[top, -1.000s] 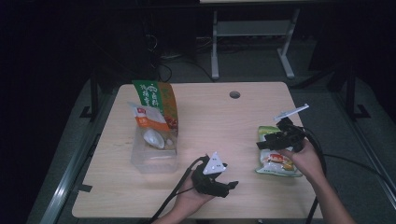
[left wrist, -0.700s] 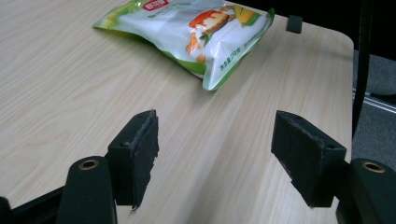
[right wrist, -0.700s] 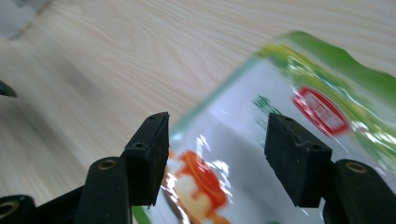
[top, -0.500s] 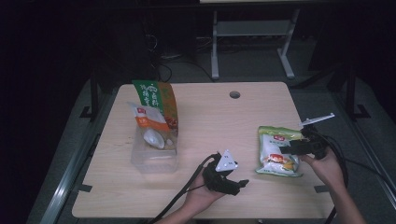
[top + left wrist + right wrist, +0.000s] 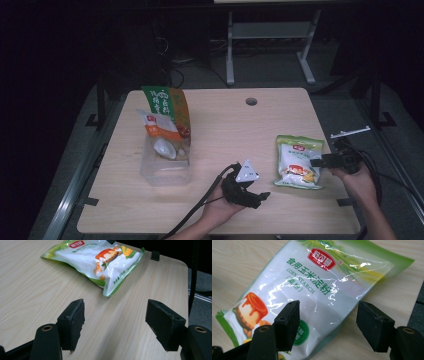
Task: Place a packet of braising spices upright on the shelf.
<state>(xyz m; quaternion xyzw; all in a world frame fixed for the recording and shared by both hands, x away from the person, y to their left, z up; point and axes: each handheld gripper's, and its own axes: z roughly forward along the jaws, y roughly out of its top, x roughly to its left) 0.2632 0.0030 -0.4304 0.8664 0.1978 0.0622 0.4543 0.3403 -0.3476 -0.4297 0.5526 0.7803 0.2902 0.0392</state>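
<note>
Your right gripper (image 5: 320, 162), jaws open, hovers over the corn starch bag (image 5: 298, 161); your left gripper (image 5: 252, 196), also open, waits beside it.

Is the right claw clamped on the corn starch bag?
No: in the right gripper view the right claw stands open over the corn starch bag, its jaws spread apart.

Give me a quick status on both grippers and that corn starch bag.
Left gripper open, short of the bag. Right gripper open, jaws over the corn starch bag, nothing gripped. Bag flat on table. Nothing in the way.
</note>
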